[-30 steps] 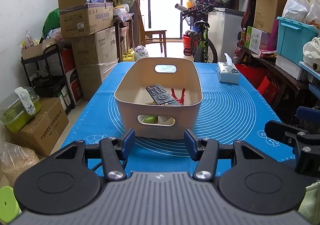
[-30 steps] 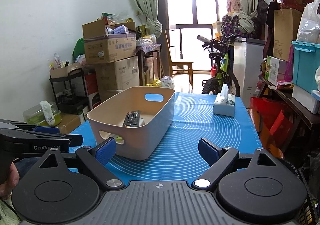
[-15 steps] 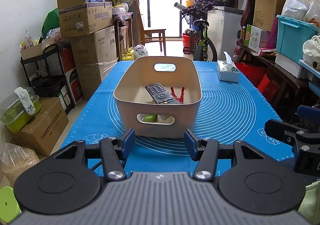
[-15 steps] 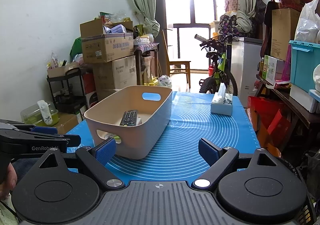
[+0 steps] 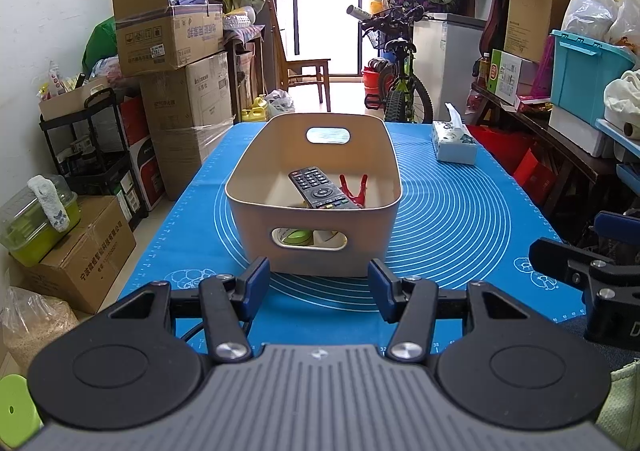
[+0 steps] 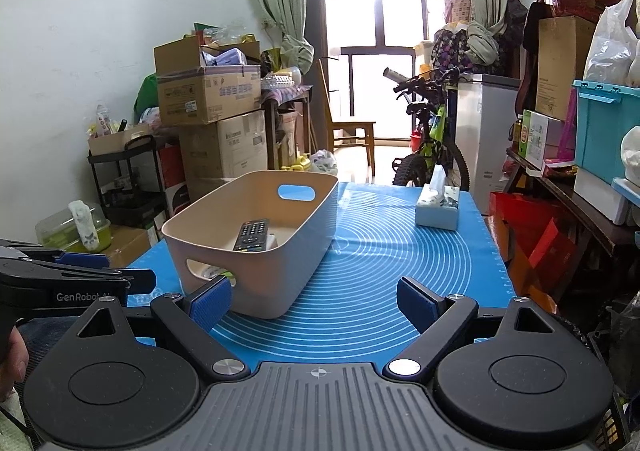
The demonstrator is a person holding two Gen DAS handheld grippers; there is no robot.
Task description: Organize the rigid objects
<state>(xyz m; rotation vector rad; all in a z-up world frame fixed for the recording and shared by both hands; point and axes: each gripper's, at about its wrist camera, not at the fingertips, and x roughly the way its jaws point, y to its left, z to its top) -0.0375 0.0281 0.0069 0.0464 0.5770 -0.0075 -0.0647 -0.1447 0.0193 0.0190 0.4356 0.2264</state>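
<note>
This is a lived-in home, a room doubling as storage. Ahead of the left claw (image 5: 318, 283), past the bench (image 5: 460, 219) with its blue mat, stacked cardboard boxes (image 5: 176, 51) rise along the left wall. Straight ahead a balcony door (image 5: 320, 39) with curtains (image 6: 276, 3) lets in daylight; a wooden chair (image 5: 304, 67) and a bicycle (image 5: 396, 87) stand before it. To the right a teal storage bin (image 5: 588, 71) sits on crowded shelving.

Nothing moved: bin (image 5: 312, 235), remote (image 5: 320, 189), both grippers unchanged
</note>
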